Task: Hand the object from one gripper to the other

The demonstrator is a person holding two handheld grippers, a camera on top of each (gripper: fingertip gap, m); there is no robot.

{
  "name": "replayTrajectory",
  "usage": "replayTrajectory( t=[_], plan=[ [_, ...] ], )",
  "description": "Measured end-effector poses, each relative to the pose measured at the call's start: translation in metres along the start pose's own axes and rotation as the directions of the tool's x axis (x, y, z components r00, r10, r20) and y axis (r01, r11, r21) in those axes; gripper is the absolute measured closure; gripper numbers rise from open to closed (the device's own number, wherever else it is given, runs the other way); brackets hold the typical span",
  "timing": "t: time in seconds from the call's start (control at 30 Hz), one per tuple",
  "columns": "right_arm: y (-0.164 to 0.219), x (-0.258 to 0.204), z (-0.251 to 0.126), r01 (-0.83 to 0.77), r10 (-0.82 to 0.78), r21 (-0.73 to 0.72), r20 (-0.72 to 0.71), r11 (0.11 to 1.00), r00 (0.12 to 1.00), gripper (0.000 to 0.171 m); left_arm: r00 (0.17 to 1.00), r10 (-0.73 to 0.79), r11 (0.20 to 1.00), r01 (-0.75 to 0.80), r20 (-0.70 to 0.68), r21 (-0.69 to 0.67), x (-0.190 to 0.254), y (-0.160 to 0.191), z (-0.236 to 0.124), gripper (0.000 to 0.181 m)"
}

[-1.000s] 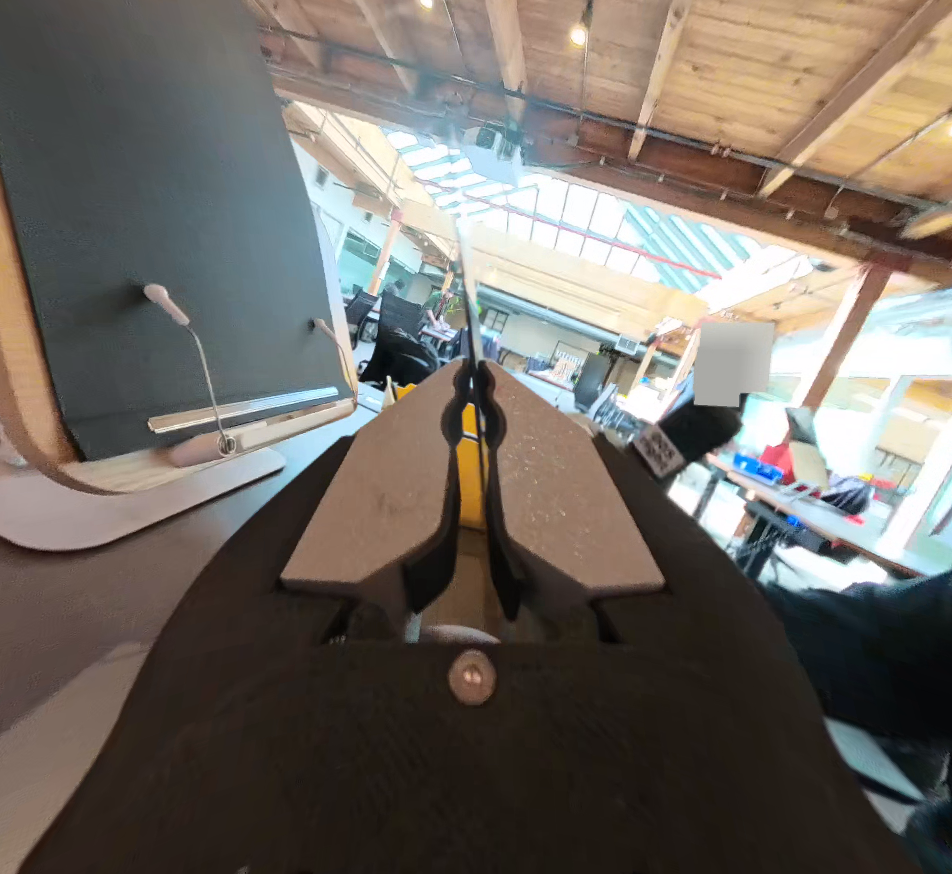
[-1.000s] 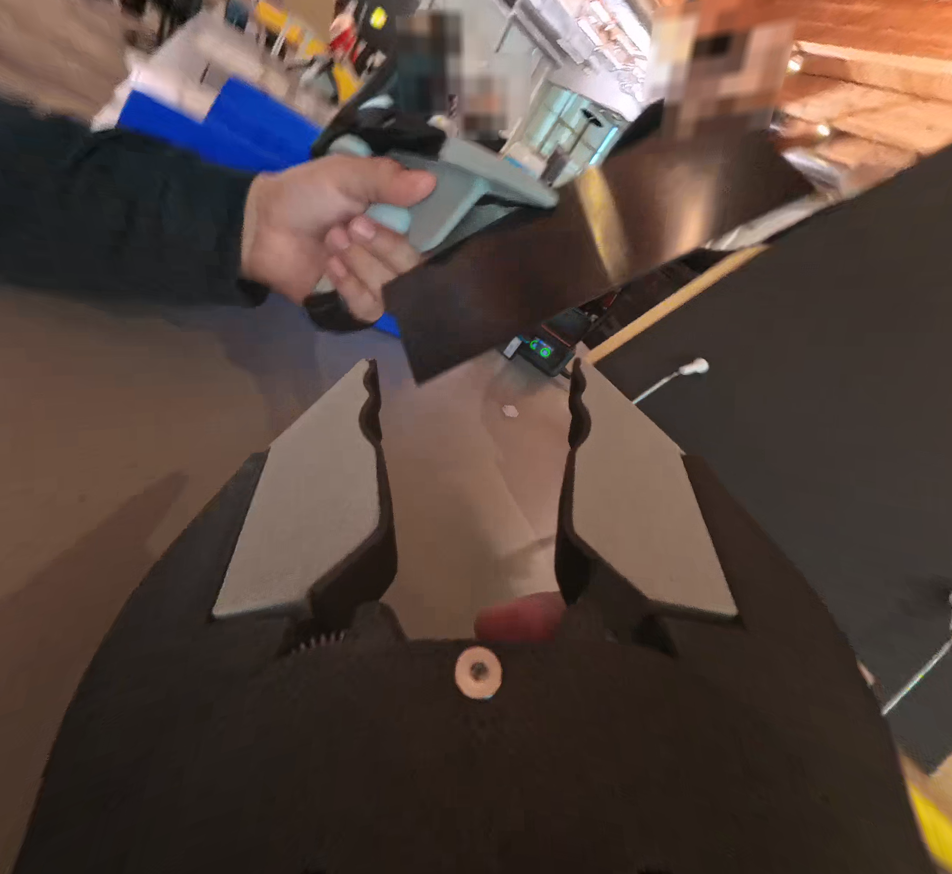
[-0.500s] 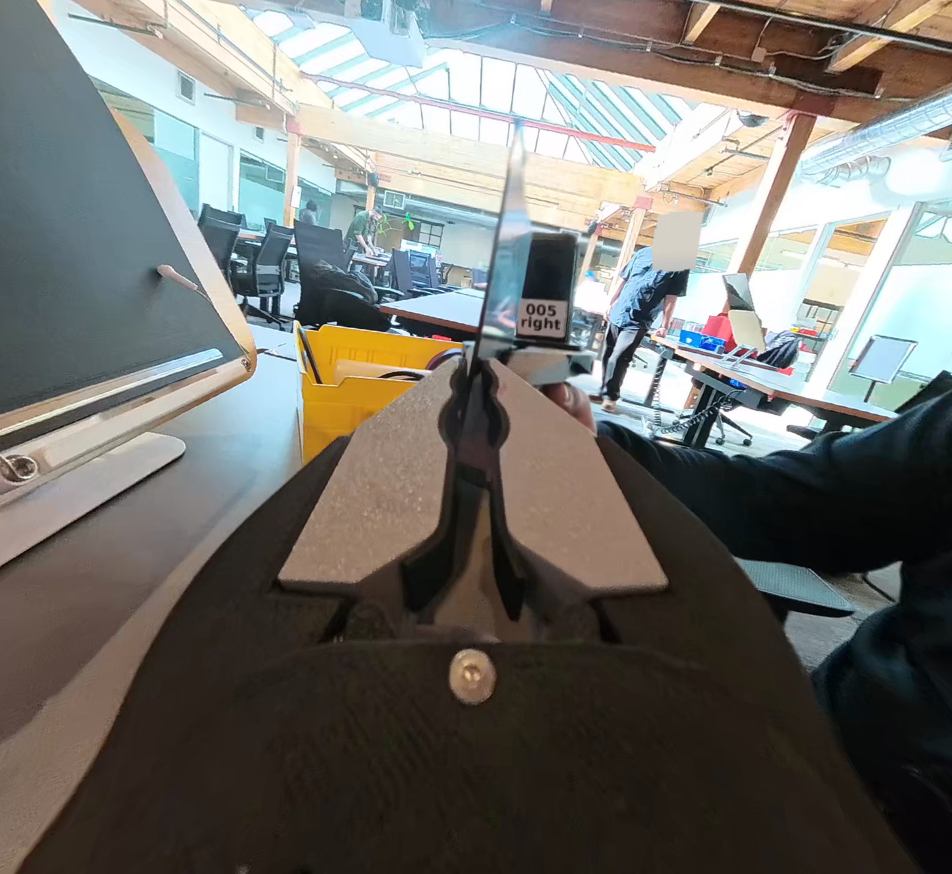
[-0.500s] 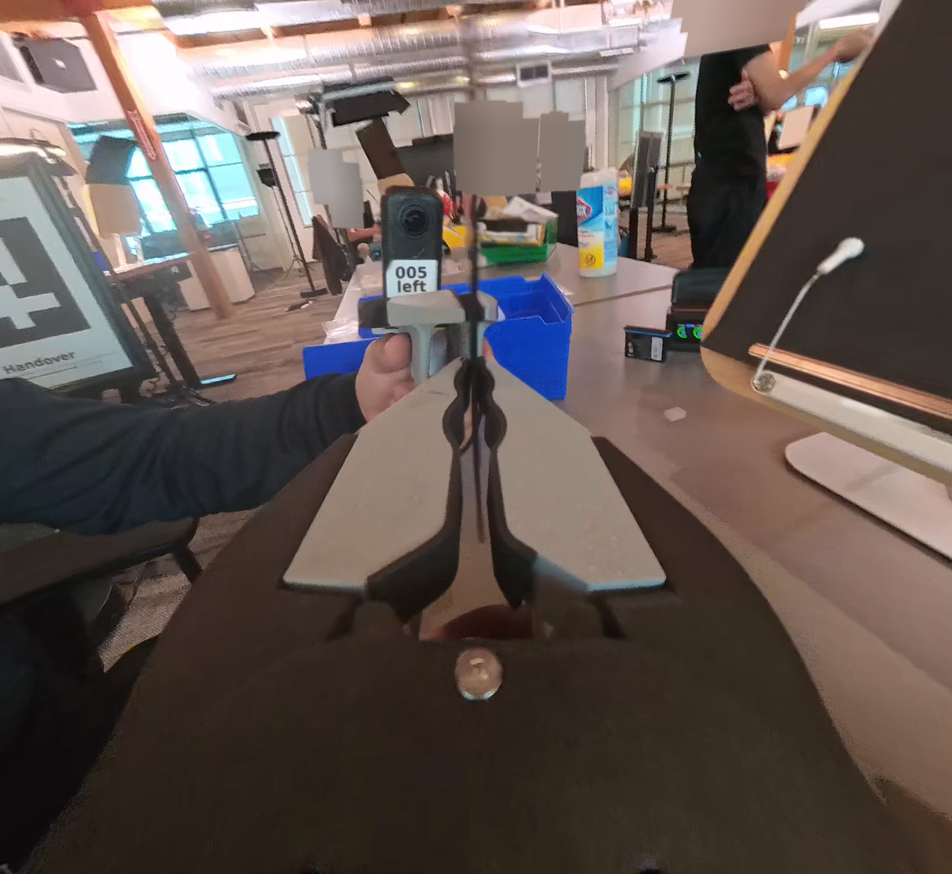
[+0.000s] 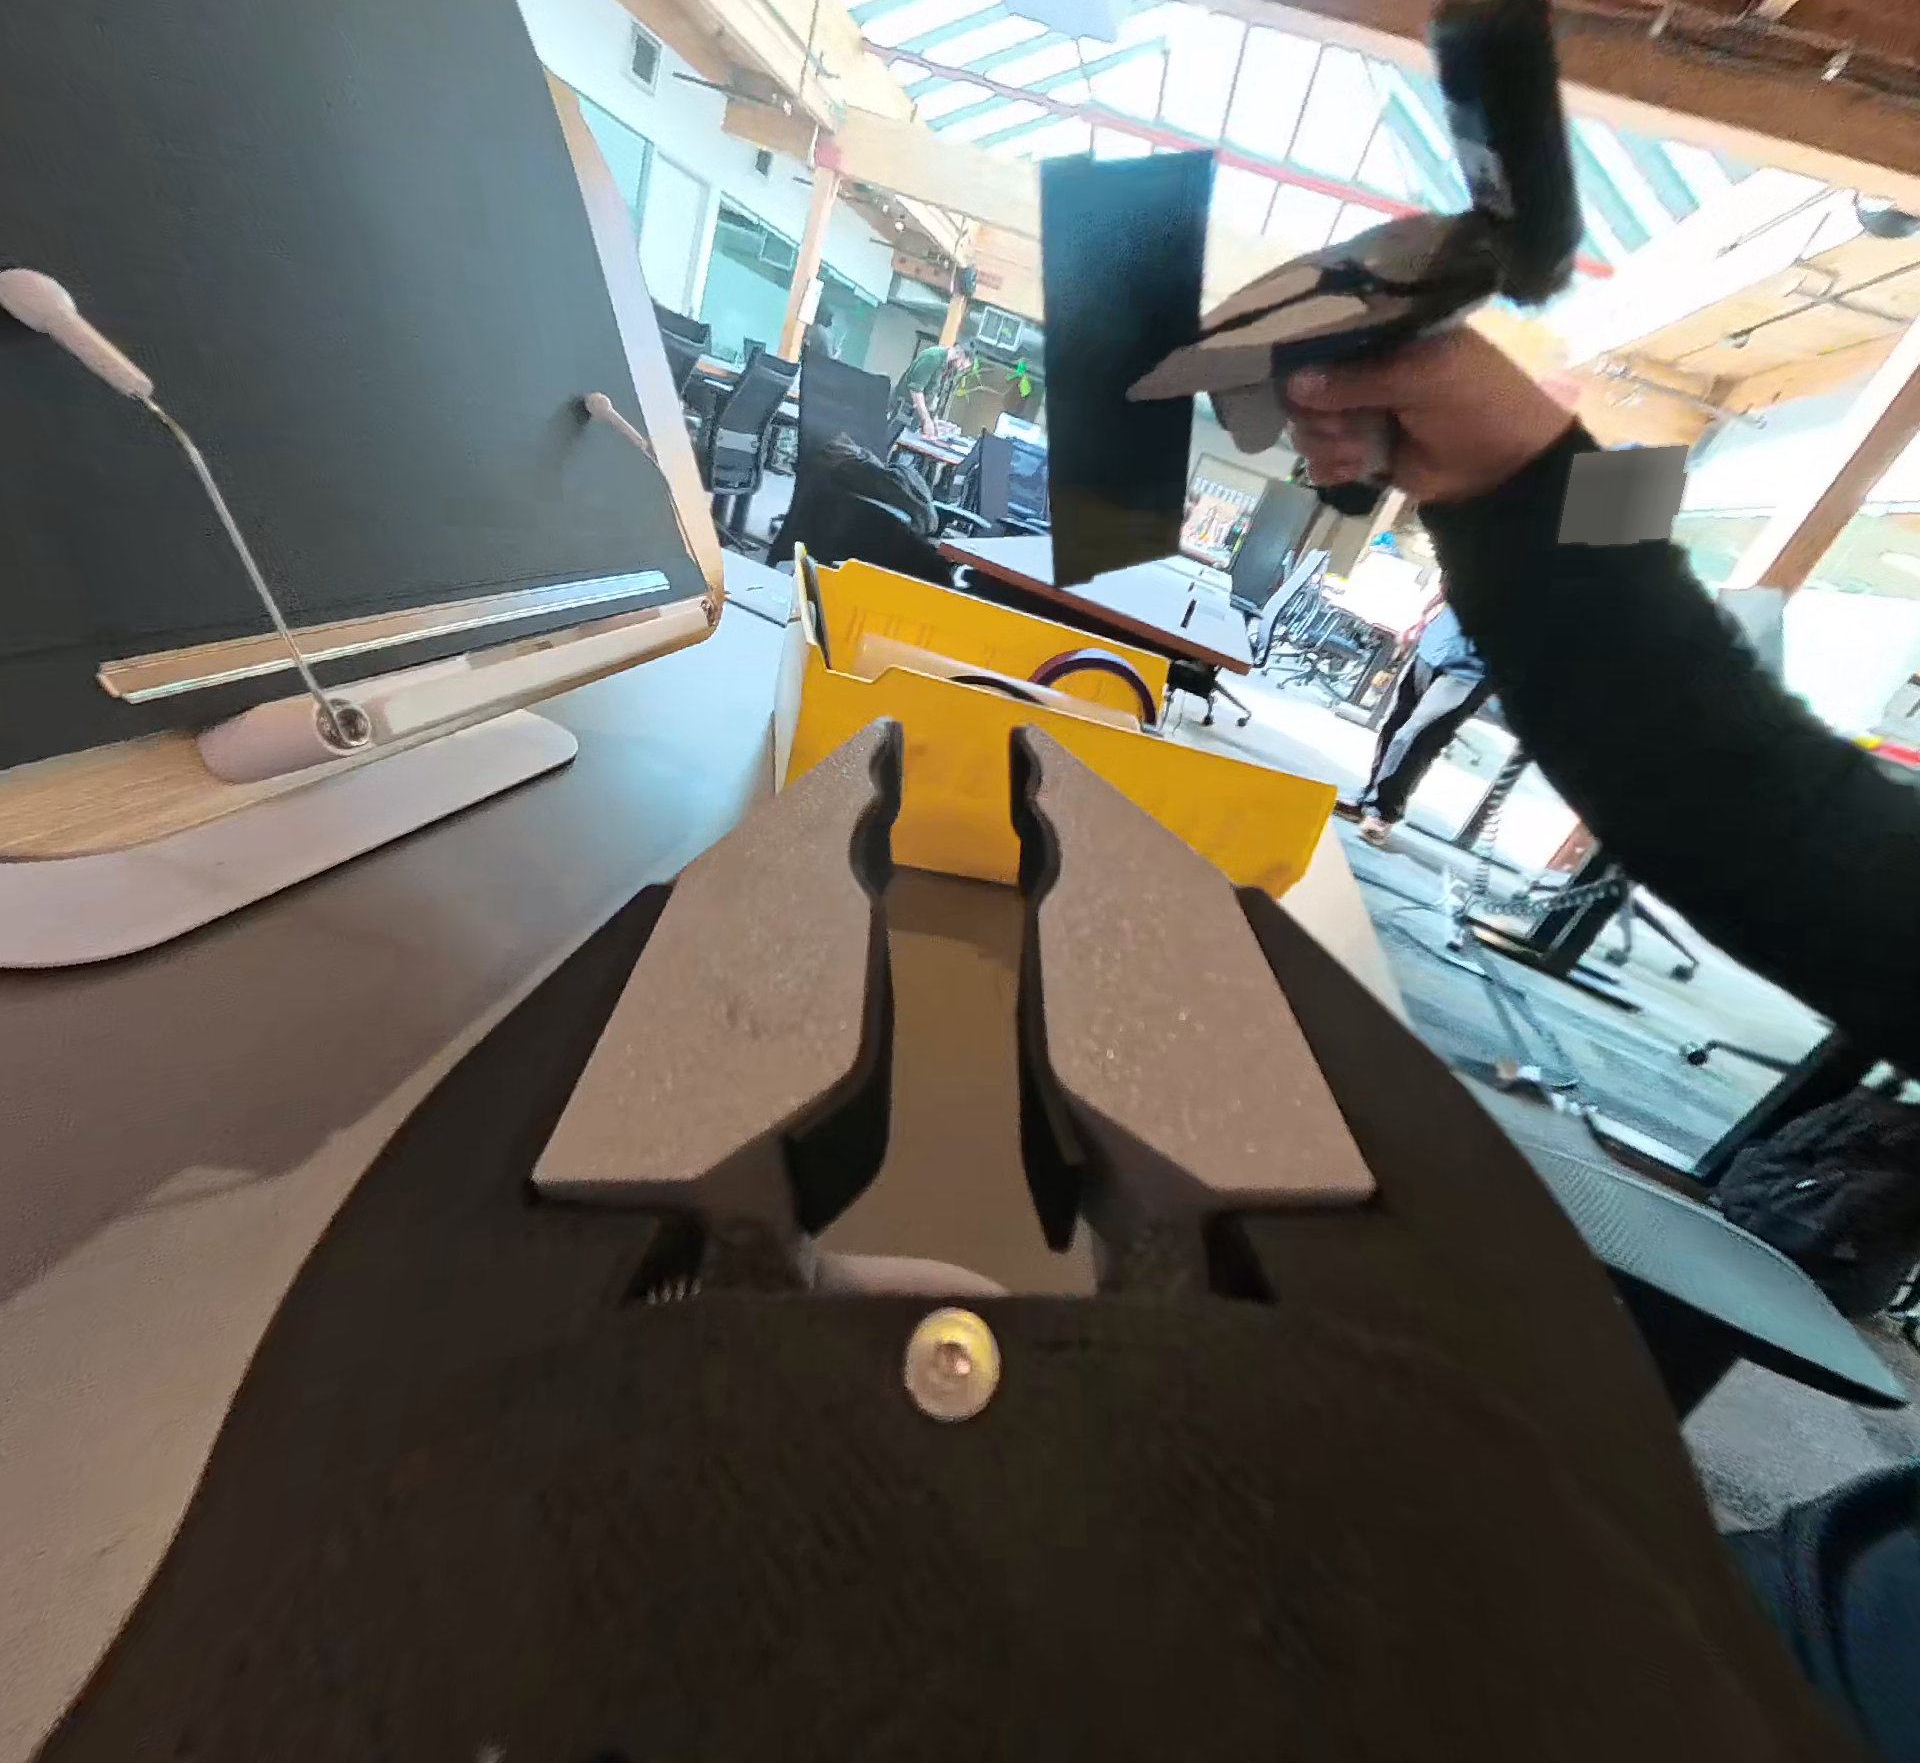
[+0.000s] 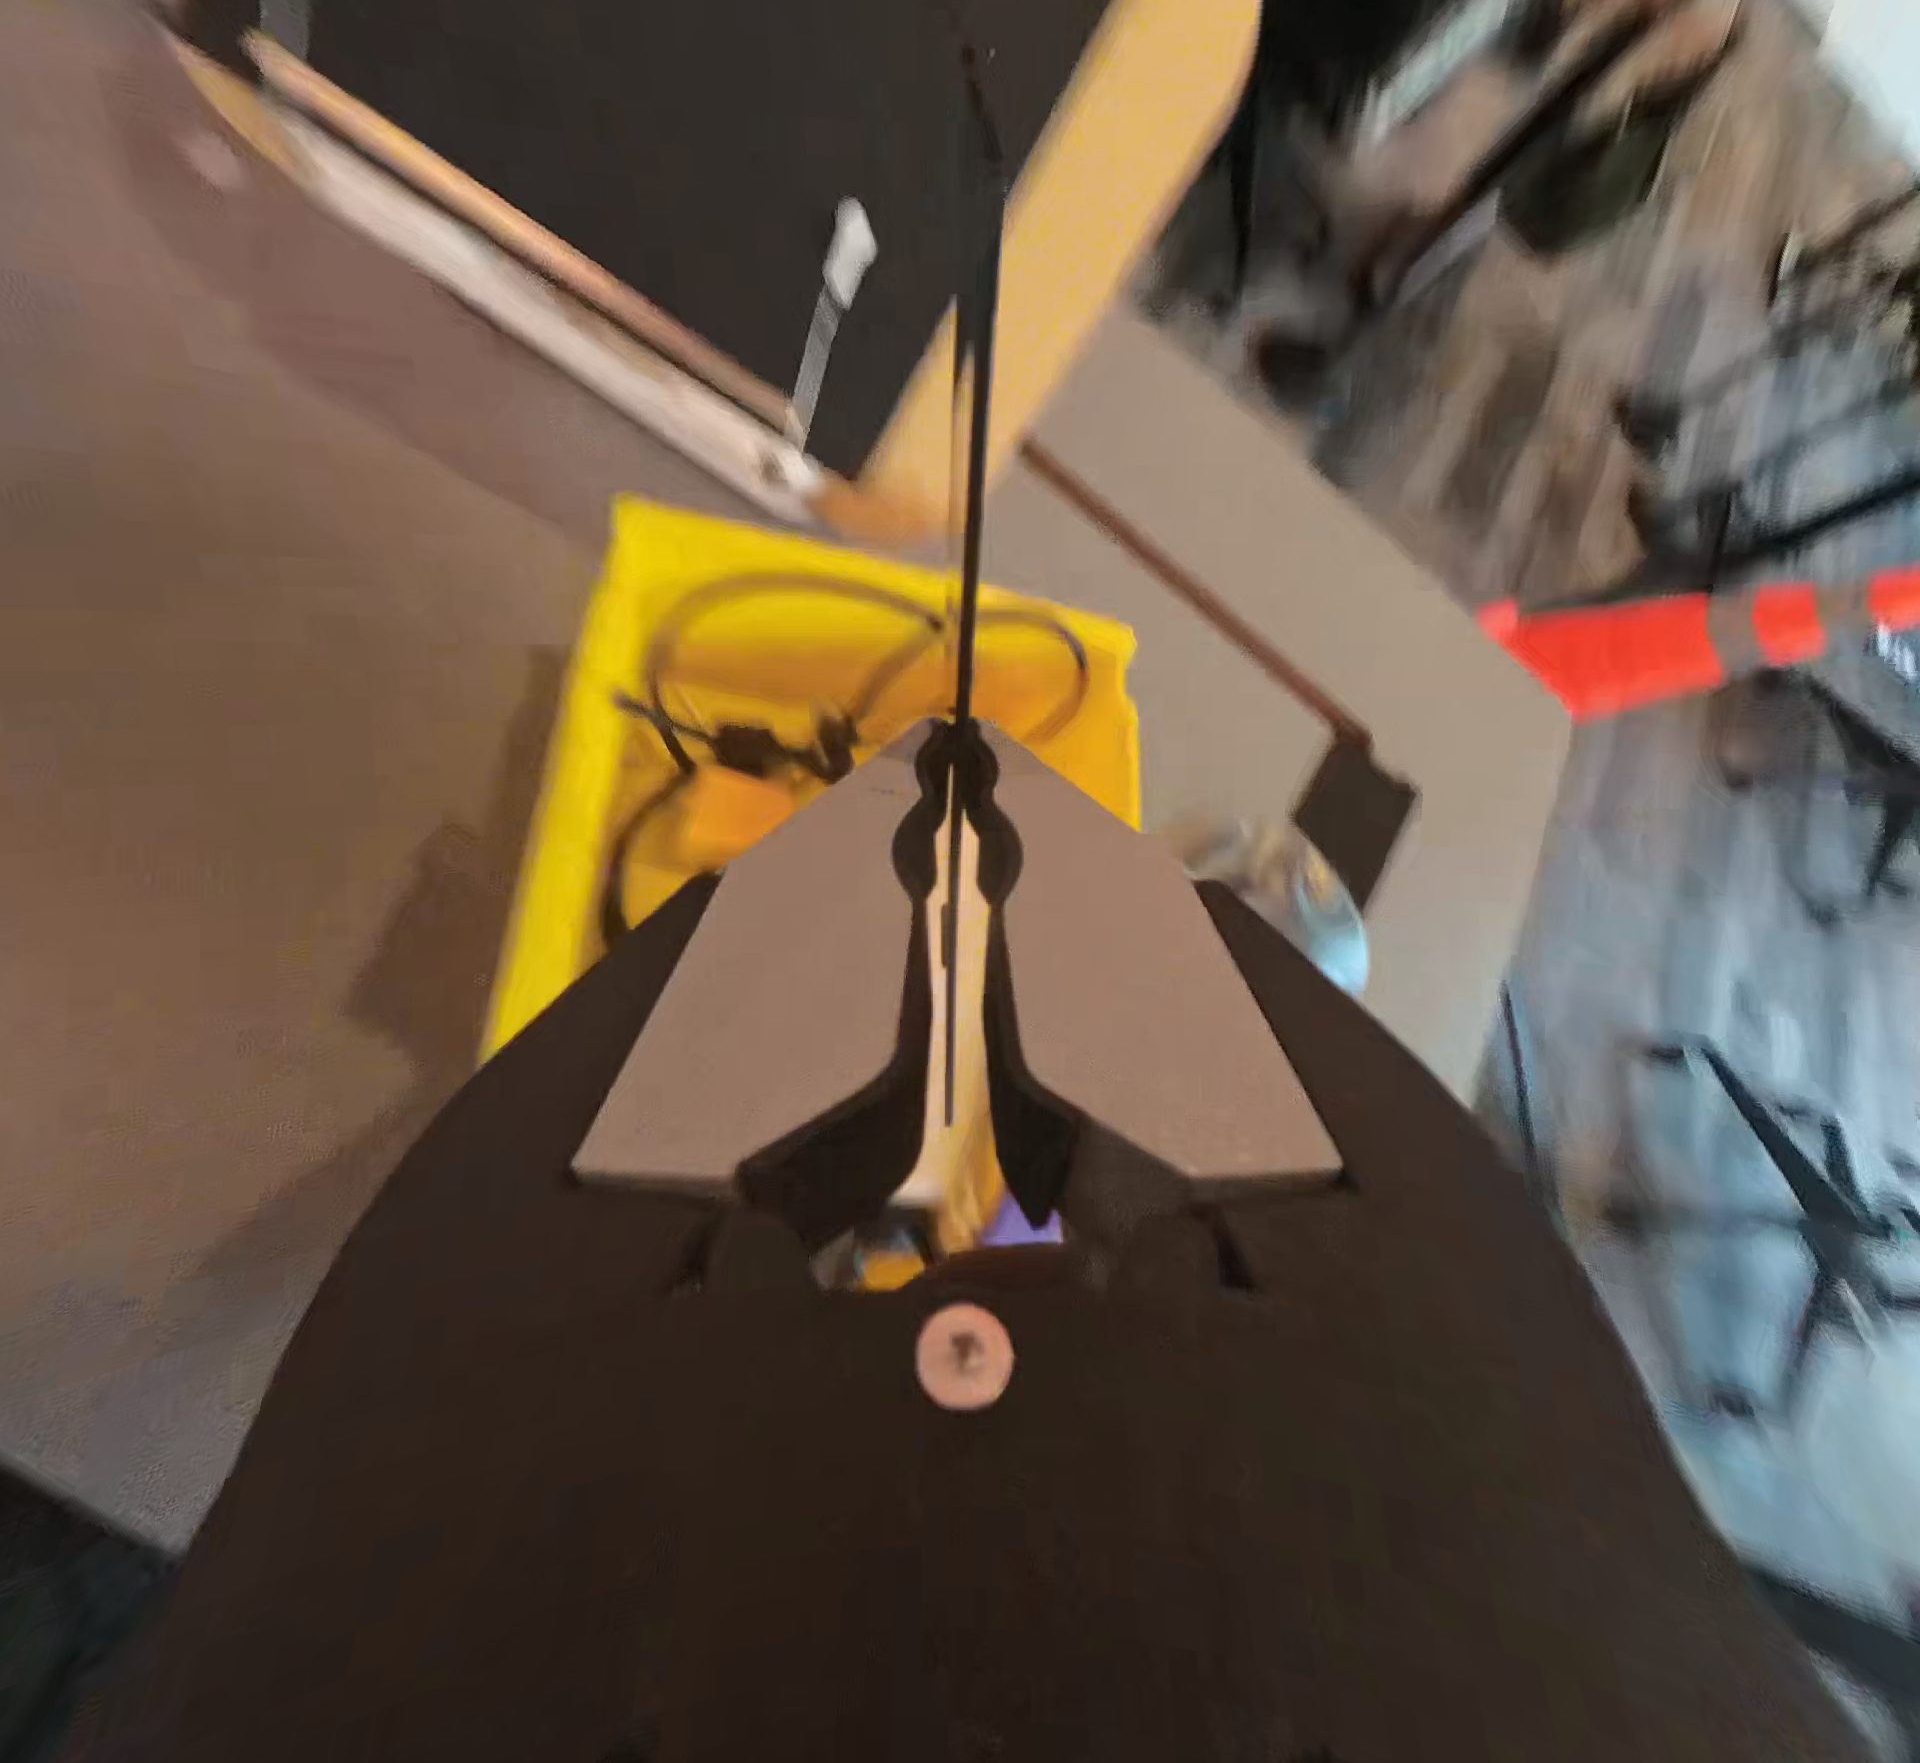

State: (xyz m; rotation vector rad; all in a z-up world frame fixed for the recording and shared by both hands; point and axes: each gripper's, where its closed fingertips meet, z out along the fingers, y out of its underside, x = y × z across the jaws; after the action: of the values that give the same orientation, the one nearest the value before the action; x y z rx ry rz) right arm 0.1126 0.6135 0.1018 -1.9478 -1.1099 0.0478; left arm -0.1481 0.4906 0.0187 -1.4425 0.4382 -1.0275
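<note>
Half a second ago both grippers pinched the thin black sheet point(image 5: 1122, 363); now the left gripper point(image 5: 951, 757) has let go, its jaws parted and empty. At two o'clock in its view the right gripper point(image 5: 1153, 385) grips the flat, glossy rectangle upright above the yellow bin point(image 5: 1143, 804). Its own blurred view seems to show the sheet edge-on, a dark line.

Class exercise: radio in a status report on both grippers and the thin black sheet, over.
Left gripper open, empty. Right gripper shut on thin black sheet, held in the air above yellow bin. Nothing in the way.
</note>
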Motion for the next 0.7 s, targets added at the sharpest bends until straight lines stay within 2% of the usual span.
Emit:
replayTrajectory(
  t=[0.07, 0.17, 0.33, 0.43, 0.47, 0.53, 0.57, 0.63, 0.7],
  plan=[
    [0.027, 0.015, 0.016, 0.009, -0.011, -0.175, -0.009, 0.984, 1.0, 0.171, 1.0, 0.02, 1.0, -0.02, 0.005, -0.007, 0.001, 0.001, 0.0, 0.165],
    [0.062, 0.009, 0.049, -0.022, 0.054, -0.364, 0.077, 0.931, 0.996, 0.171, 1.0, 0.028, 0.999, -0.028, 0.006, -0.02, 0.001, 0.004, 0.002, 0.165],
    [0.123, 0.021, 0.115, 0.024, -0.009, -0.595, 0.028, 0.803, 1.0, 0.171, 0.999, 0.044, 0.997, -0.043, 0.011, -0.057, 0.0, 0.012, 0.004, 0.165],
    [0.14, 0.01, 0.132, 0.015, 0.035, -0.661, 0.063, 0.75, 0.997, 0.171, 0.998, 0.057, 0.995, -0.056, 0.009, -0.083, 0.001, 0.017, 0.006, 0.165],
    [0.137, 0.012, 0.134, 0.007, 0.034, -0.665, 0.048, 0.747, 0.998, 0.167, 0.998, 0.056, 0.994, -0.056, 0.005, -0.09, 0.001, 0.018, 0.007, 0.165],
    [0.12, 0.023, 0.133, -0.003, -0.008, -0.637, -0.014, 0.771, 1.0, 0.144, 0.999, 0.051, 0.993, -0.05, -0.001, -0.104, 0.003, 0.021, 0.009, 0.164],
    [0.105, 0.028, 0.13, 0.001, -0.041, -0.604, -0.051, 0.797, 0.998, 0.139, 0.999, 0.051, 0.992, -0.051, -0.004, -0.117, 0.003, 0.024, 0.01, 0.163],
    [0.064, 0.027, 0.123, 0.022, -0.087, -0.499, -0.109, 0.866, 0.99, 0.132, 0.998, 0.069, 0.987, -0.067, 0.002, -0.149, 0.003, 0.03, 0.012, 0.162],
    [0.015, 0.002, 0.114, 0.045, -0.081, -0.336, -0.092, 0.941, 0.993, 0.13, 0.995, 0.1, 0.978, -0.096, 0.008, -0.185, 0.002, 0.038, 0.014, 0.16]
  ],
)
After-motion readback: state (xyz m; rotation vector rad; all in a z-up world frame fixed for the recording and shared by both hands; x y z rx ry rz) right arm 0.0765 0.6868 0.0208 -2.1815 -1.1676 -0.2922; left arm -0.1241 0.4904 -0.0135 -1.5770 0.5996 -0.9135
